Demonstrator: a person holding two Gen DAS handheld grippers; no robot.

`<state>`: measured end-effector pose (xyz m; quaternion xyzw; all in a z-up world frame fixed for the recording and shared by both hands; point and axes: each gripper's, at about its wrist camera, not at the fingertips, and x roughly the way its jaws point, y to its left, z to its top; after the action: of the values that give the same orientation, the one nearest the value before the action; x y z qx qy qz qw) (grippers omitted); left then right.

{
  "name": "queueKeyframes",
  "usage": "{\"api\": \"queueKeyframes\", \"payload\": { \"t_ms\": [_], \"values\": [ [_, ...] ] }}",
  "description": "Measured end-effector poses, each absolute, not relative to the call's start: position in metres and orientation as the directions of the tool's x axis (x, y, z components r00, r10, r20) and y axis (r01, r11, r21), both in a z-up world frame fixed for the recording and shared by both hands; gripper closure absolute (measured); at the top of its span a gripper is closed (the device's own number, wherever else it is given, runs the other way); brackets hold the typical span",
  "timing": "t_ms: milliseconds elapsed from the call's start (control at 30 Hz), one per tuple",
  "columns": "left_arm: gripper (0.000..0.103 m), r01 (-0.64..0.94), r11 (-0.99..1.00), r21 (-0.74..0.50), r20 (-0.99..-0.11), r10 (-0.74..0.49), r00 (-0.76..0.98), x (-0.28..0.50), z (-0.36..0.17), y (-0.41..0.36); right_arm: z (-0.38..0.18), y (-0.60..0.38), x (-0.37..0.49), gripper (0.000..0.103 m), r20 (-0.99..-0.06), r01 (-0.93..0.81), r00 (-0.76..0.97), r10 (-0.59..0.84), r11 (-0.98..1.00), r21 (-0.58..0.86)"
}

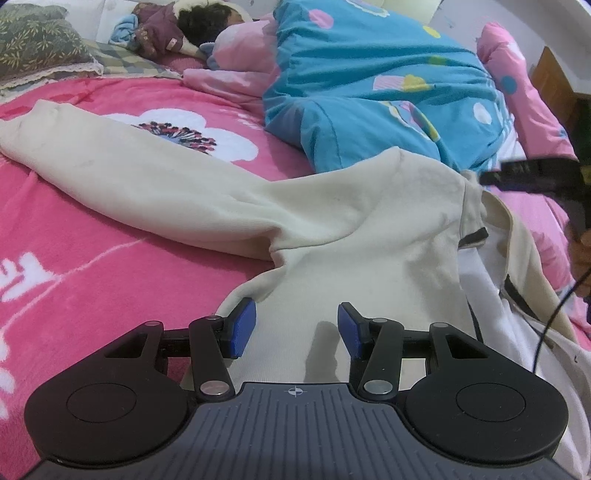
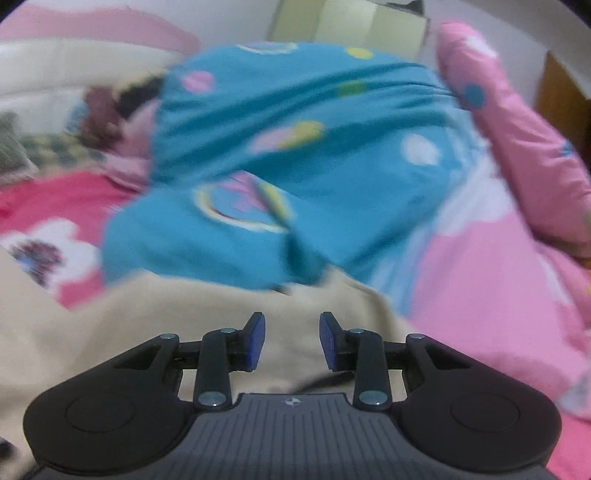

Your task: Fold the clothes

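Note:
A cream sweatshirt (image 1: 332,229) lies spread on the pink bed blanket (image 1: 74,258), one long sleeve (image 1: 110,170) stretched out to the left. My left gripper (image 1: 295,325) hovers over the garment's near part, open, its blue pads (image 1: 243,328) apart with only flat cloth below them. The right gripper (image 1: 532,173) shows dark at the right edge, near the sweatshirt's neck. In the blurred right wrist view my right gripper (image 2: 292,338) is open over the cream cloth (image 2: 184,314), nothing pinched between its pads.
A blue patterned quilt (image 1: 369,85) is heaped just beyond the sweatshirt. A person (image 1: 207,22) lies under it at the head of the bed, beside pillows (image 1: 37,40). A pink quilt (image 2: 498,295) lies to the right, and a black cable (image 1: 546,325) hangs there.

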<state>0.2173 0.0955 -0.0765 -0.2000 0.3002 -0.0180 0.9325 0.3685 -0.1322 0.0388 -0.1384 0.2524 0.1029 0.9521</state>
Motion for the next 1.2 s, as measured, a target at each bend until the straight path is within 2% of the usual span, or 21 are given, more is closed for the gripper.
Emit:
{"api": "queueKeyframes", "payload": {
  "t_ms": [300, 367, 400, 500, 700, 900, 1033, 1200],
  "values": [
    [0.054, -0.094, 0.909, -0.406, -0.551, -0.161, 0.819, 0.217, -0.077, 0.099, 0.044, -0.086, 0.384, 0.068, -0.515, -0.359, 0.826, 0.228, 0.918, -0.168],
    [0.054, -0.095, 0.910, -0.403, -0.552, -0.159, 0.819, 0.217, -0.077, 0.098, 0.049, -0.077, 0.387, 0.066, -0.514, -0.399, 0.815, 0.269, 0.903, -0.159],
    [0.054, -0.095, 0.911, -0.402, -0.552, -0.158, 0.819, 0.217, -0.077, 0.098, 0.052, -0.072, 0.391, 0.061, -0.517, -0.419, 0.807, 0.286, 0.894, -0.160],
    [0.054, -0.096, 0.912, -0.398, -0.553, -0.155, 0.819, 0.217, -0.077, 0.097, 0.051, -0.051, 0.404, 0.060, -0.551, -0.488, 0.770, 0.322, 0.853, -0.184],
    [0.054, -0.096, 0.912, -0.398, -0.553, -0.155, 0.819, 0.217, -0.077, 0.097, 0.017, -0.011, 0.417, 0.060, -0.665, -0.606, 0.698, 0.264, 0.713, -0.352],
    [0.054, -0.096, 0.911, -0.400, -0.553, -0.157, 0.818, 0.218, -0.077, 0.097, -0.015, -0.013, 0.385, 0.060, -0.740, -0.705, 0.636, 0.219, 0.554, -0.442],
    [0.054, -0.096, 0.913, -0.397, -0.554, -0.154, 0.818, 0.217, -0.077, 0.097, -0.025, -0.015, 0.366, 0.060, -0.762, -0.745, 0.615, 0.201, 0.464, -0.479],
    [0.054, -0.096, 0.913, -0.396, -0.554, -0.154, 0.818, 0.218, -0.077, 0.097, 0.002, 0.000, 0.379, 0.060, -0.739, -0.770, 0.590, 0.327, 0.504, -0.392]
  ]
}}
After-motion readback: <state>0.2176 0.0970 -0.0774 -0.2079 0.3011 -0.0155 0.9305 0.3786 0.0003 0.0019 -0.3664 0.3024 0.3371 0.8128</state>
